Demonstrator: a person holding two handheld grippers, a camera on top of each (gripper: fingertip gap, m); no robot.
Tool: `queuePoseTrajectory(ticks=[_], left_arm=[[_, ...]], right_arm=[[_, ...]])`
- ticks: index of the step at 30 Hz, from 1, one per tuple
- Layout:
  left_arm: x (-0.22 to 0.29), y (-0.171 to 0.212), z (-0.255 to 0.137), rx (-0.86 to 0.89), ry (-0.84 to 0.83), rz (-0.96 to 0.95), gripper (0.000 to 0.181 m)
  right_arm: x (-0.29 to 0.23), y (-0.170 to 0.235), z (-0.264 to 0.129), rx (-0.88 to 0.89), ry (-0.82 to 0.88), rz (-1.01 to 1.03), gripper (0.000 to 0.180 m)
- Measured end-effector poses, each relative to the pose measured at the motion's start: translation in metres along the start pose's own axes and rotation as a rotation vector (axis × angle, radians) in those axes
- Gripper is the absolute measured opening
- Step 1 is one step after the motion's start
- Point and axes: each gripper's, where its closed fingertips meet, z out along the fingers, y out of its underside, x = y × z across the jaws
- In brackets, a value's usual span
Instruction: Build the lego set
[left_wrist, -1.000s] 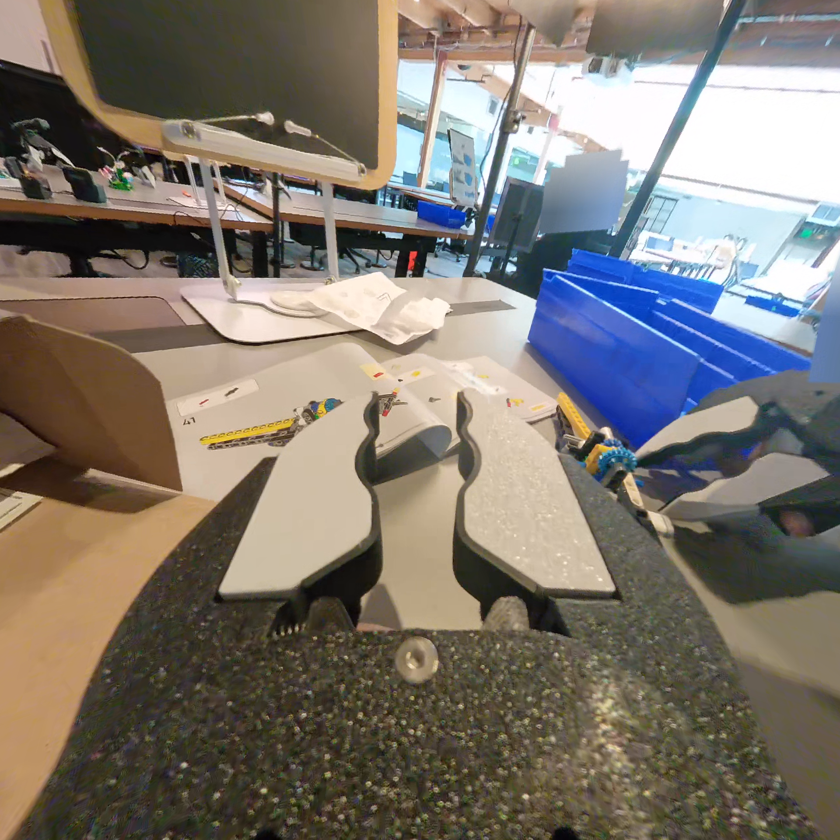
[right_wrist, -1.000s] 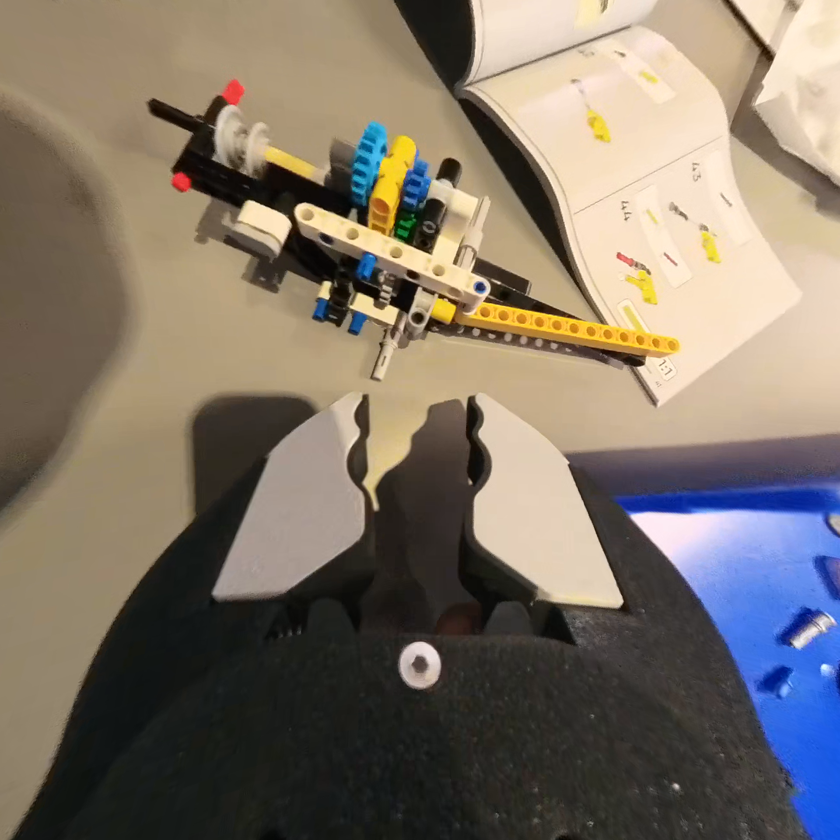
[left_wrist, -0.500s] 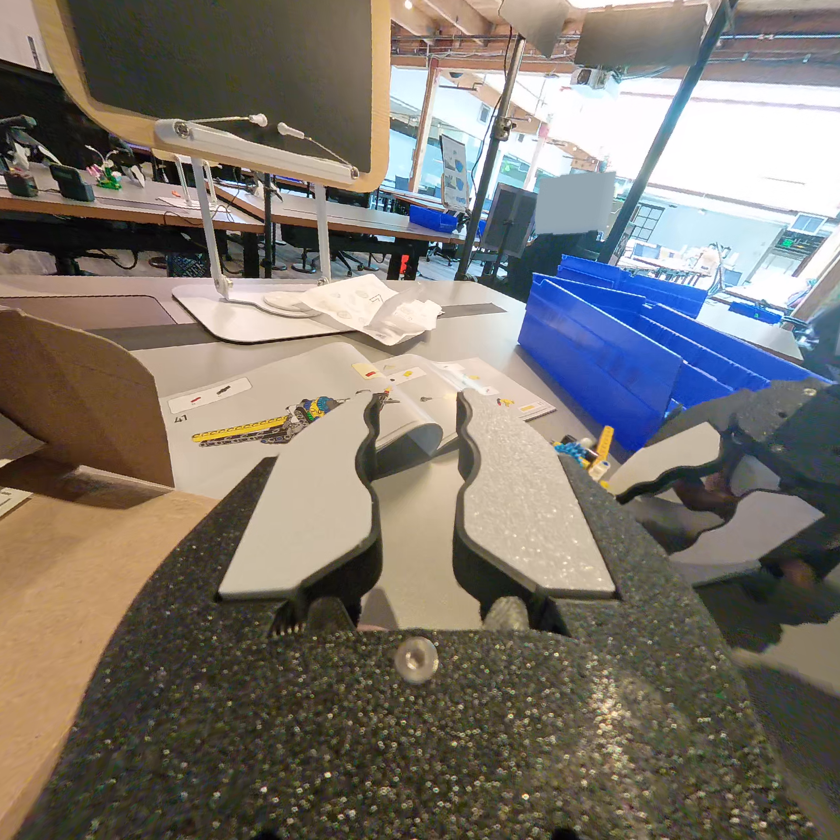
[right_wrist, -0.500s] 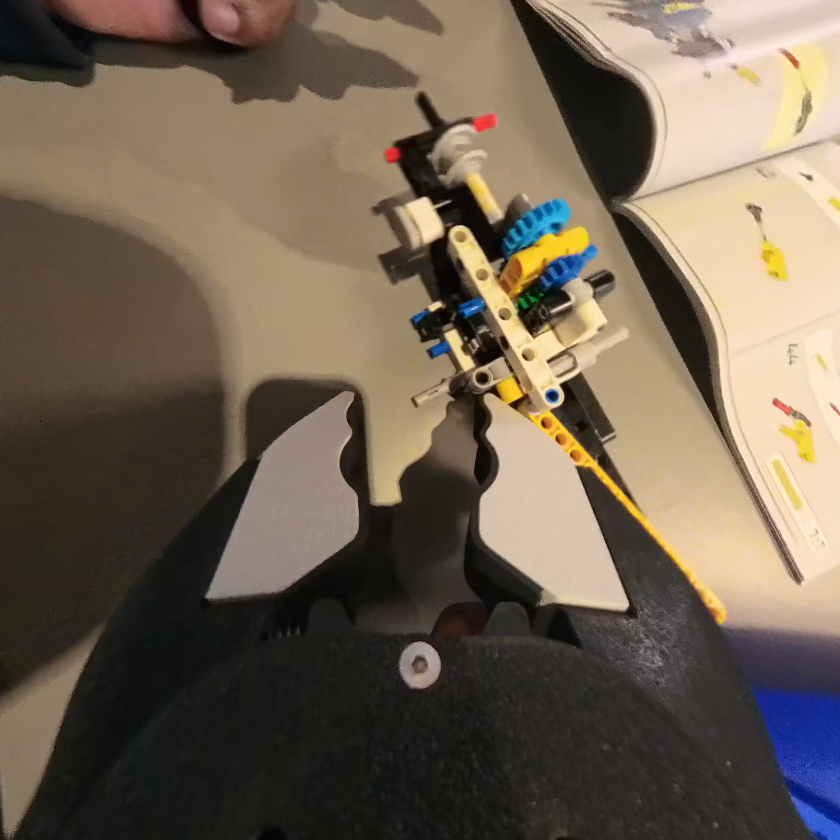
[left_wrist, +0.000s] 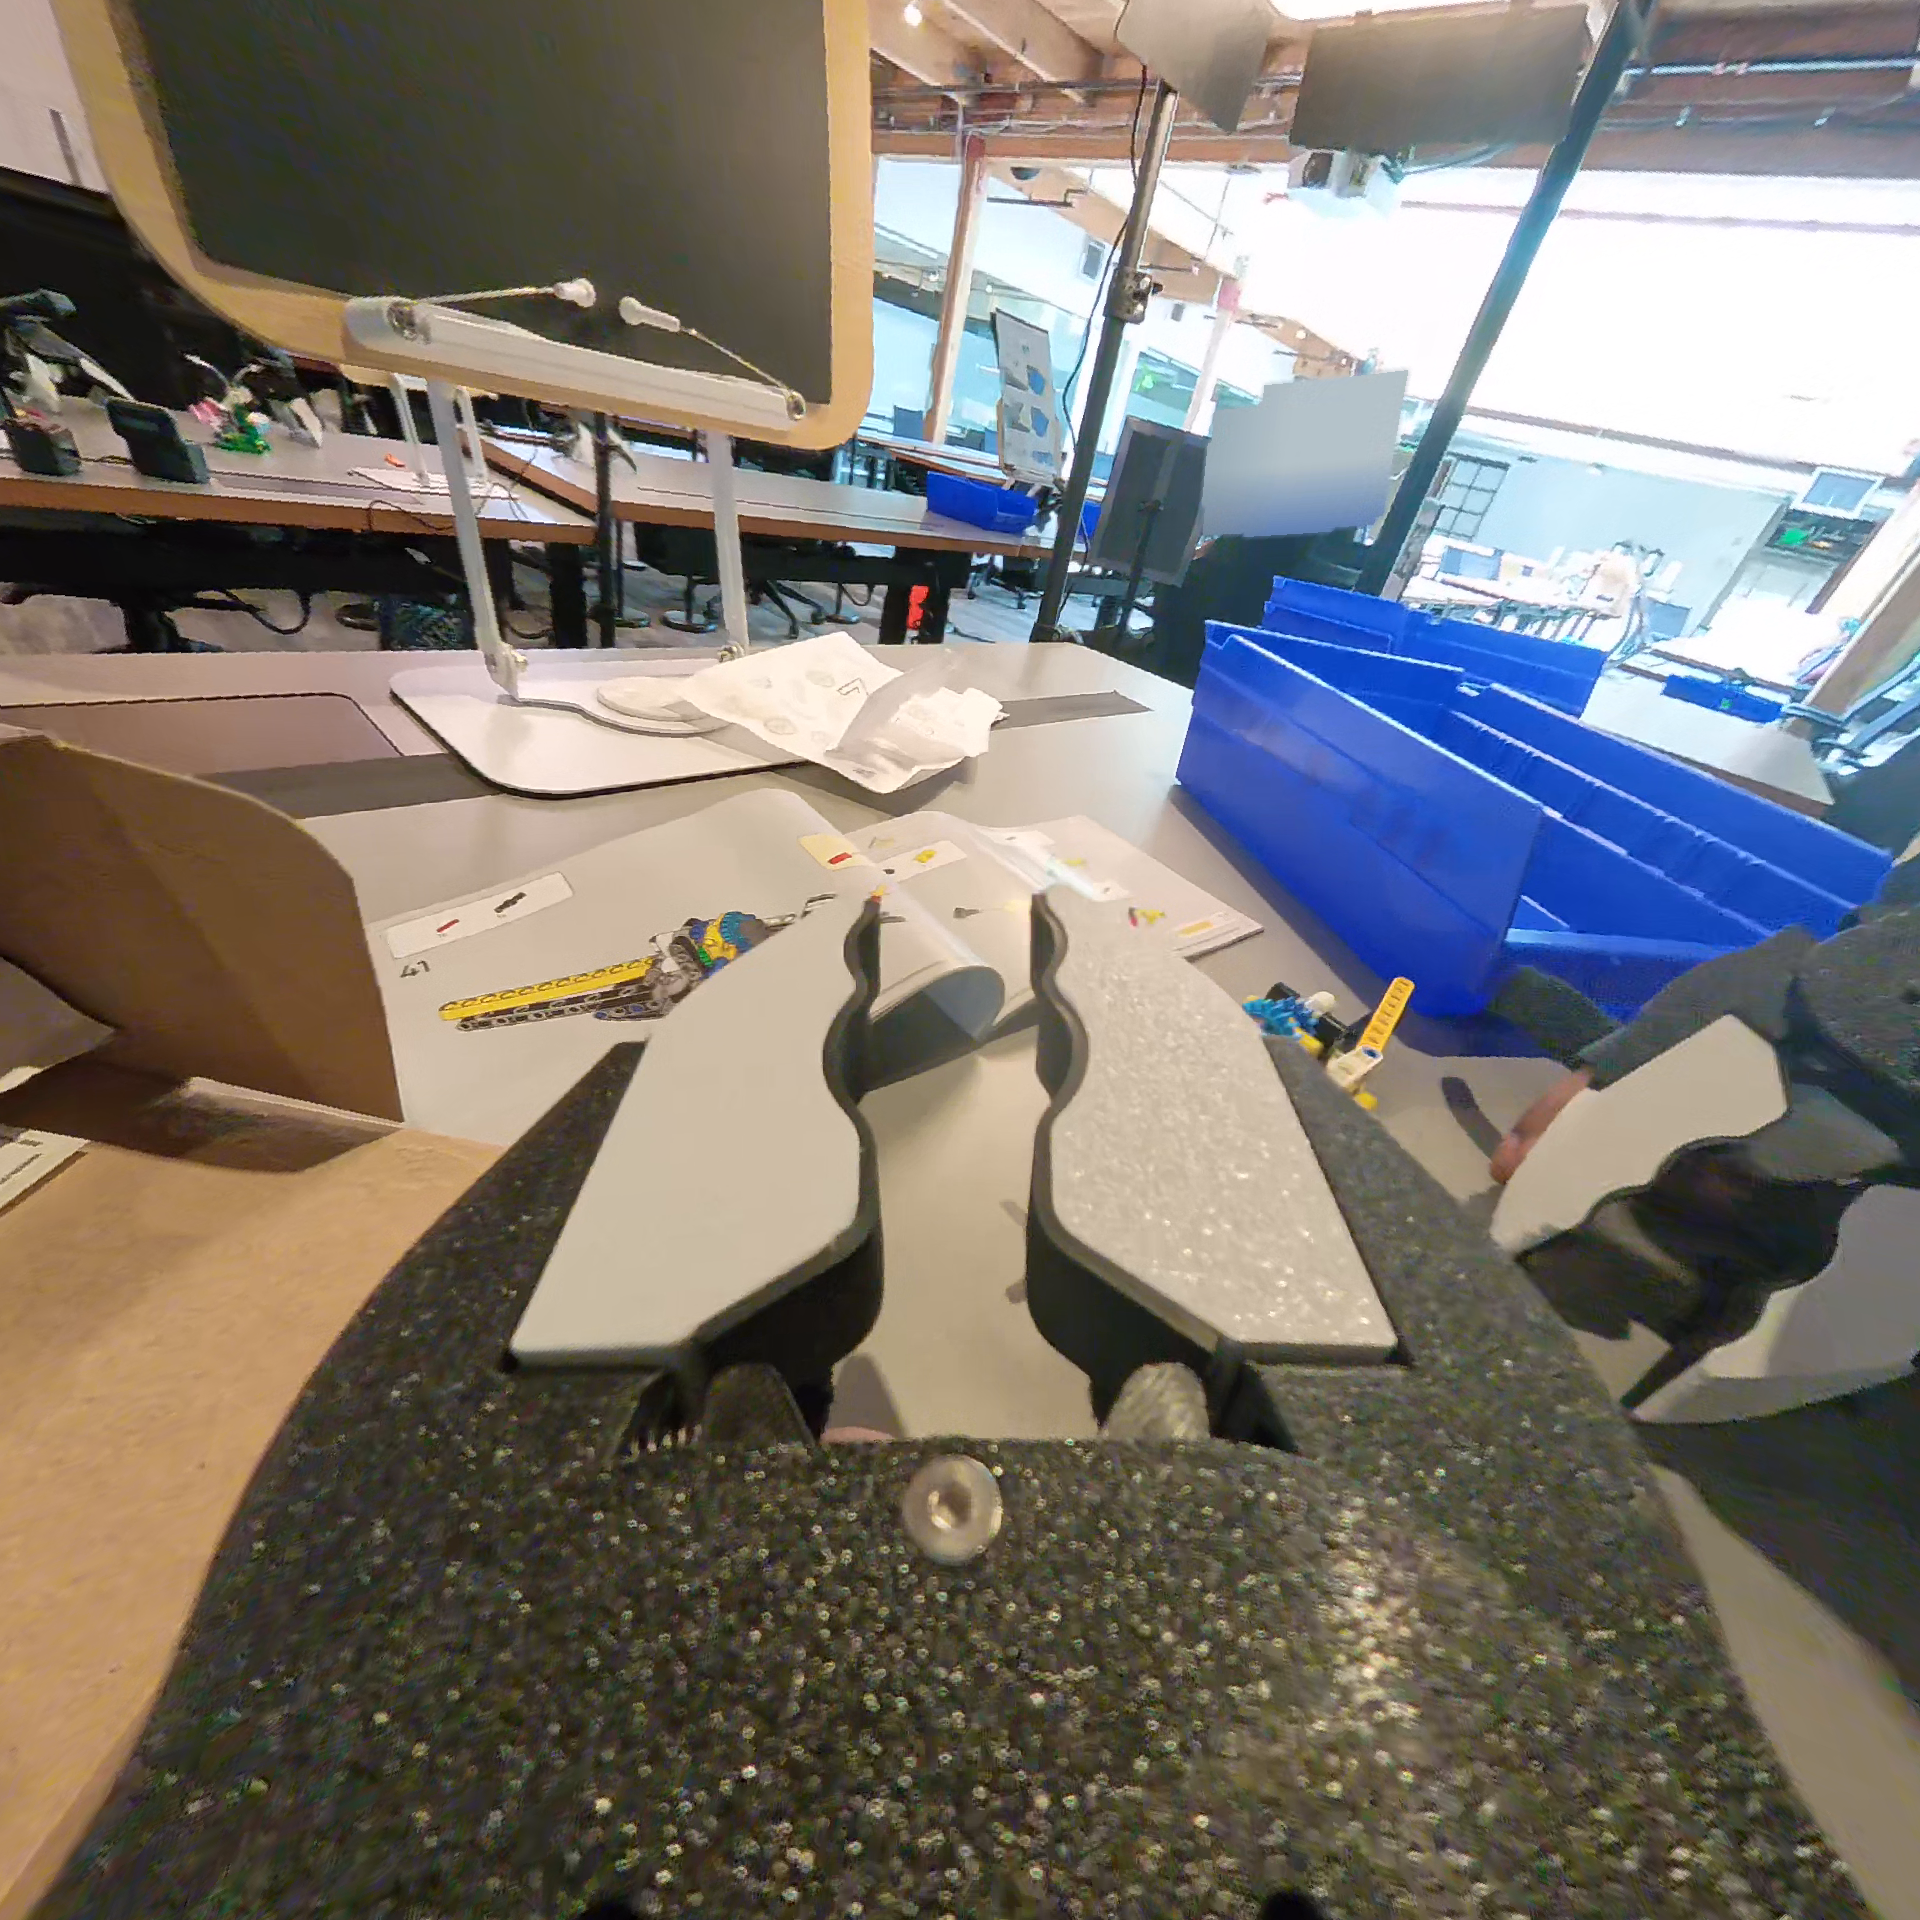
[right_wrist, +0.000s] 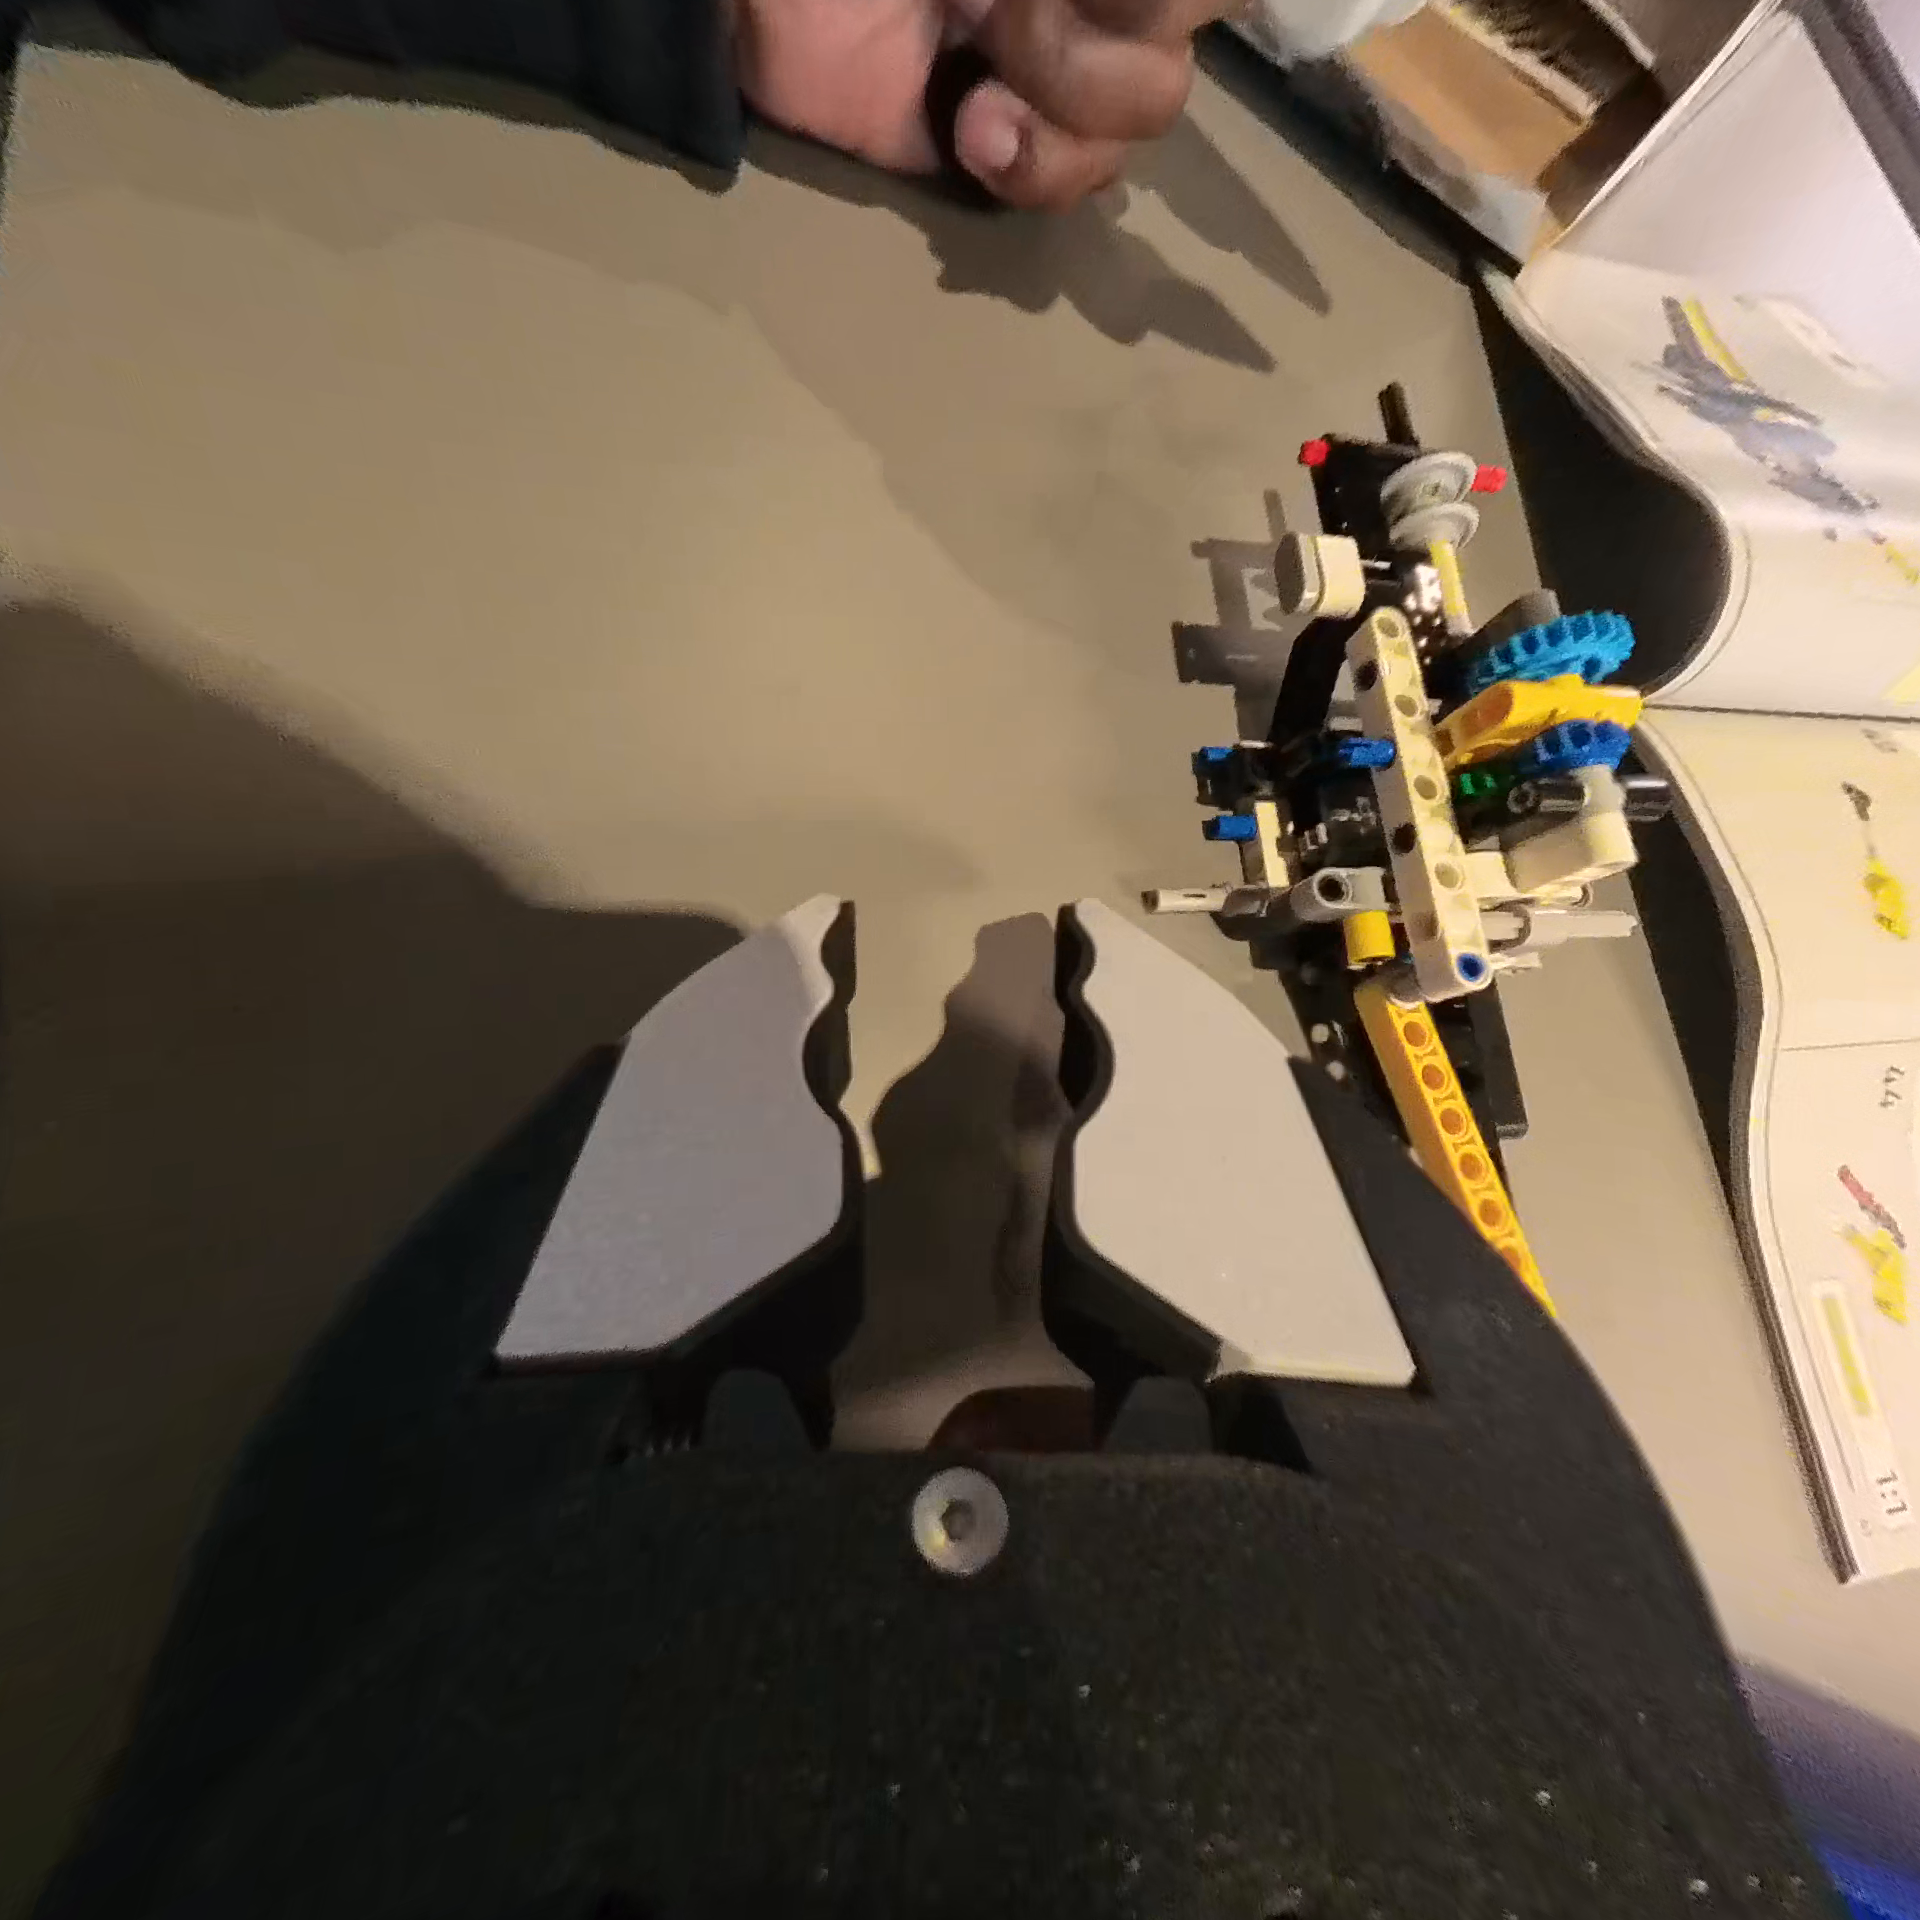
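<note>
**Both grippers empty, lego model on the table beside the right one**

The right gripper (right_wrist: 954, 925) hangs low over the grey table (right_wrist: 520, 520) with its fingers parted and nothing between them. Just to the right of its right finger lies the half-built lego model (right_wrist: 1423, 790): a long yellow beam at the near end, a white holed beam over black parts, blue gears and a yellow piece on top, red pins at the far end. Its yellow beam runs under the gripper's black body. Beyond the model, the open instruction booklet (right_wrist: 1818, 935) curls up. At the far edge a person's hand (right_wrist: 997, 83) rests on the table.

The left gripper (left_wrist: 951, 914) is likewise spread and empty, with the booklet (left_wrist: 665, 883) ahead, blue bins (left_wrist: 1382, 810) to the right and a stand (left_wrist: 540, 727) farther back
</note>
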Motion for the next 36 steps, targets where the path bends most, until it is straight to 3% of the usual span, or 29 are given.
queuePoseTrajectory(ticks=[12,25,36], left_arm=[[-0.011,0.009,0.011,-0.059,-0.118,0.06,0.027],[0.0,0.023,0.015,-0.153,-0.127,0.164,0.026],[0.0,0.03,0.016,-0.204,-0.113,0.112,0.027]], right_arm=[[-0.01,0.0,-0.008,0.049,-0.08,-0.012,0.034],[-0.006,0.006,-0.001,-0.017,-0.085,0.051,0.034],[-0.004,0.009,0.003,-0.05,-0.146,0.122,0.032]])
